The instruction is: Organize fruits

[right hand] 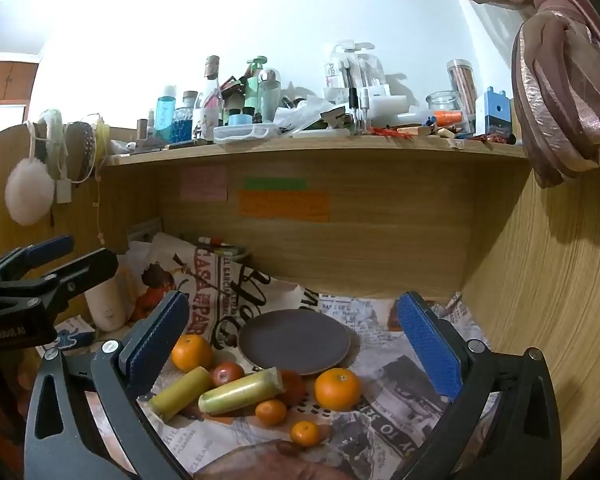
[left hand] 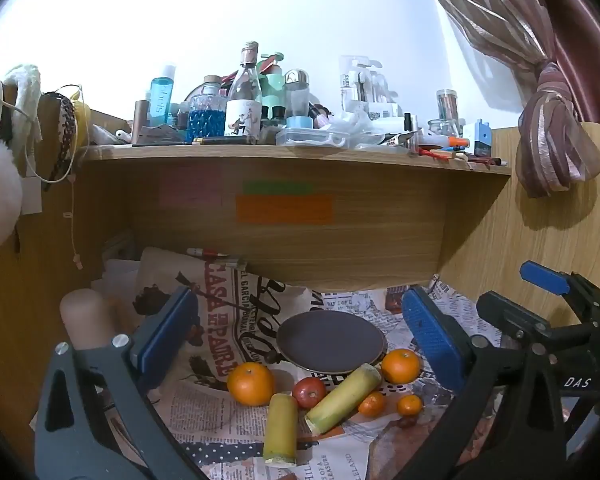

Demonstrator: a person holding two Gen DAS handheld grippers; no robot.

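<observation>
A dark brown plate (left hand: 331, 339) (right hand: 294, 340) lies on a newspaper-print cloth. In front of it lie two large oranges (left hand: 250, 383) (left hand: 400, 365), a red apple (left hand: 309, 392), two yellow-green cane pieces (left hand: 281, 429) (left hand: 343, 397) and two small tangerines (left hand: 372, 404) (left hand: 409, 405). The same fruits show in the right wrist view: oranges (right hand: 192, 353) (right hand: 337, 389), apple (right hand: 228, 373), cane pieces (right hand: 180, 395) (right hand: 242, 391), tangerines (right hand: 271, 412) (right hand: 305, 433). My left gripper (left hand: 300, 338) is open and empty above the fruit. My right gripper (right hand: 294, 342) is open and empty too.
A wooden shelf (left hand: 292, 154) crowded with bottles and jars hangs over the back of the desk. Wooden side walls (right hand: 548, 280) close in both sides. A white cup (right hand: 105, 304) stands at left. A curtain (left hand: 556, 136) hangs at right.
</observation>
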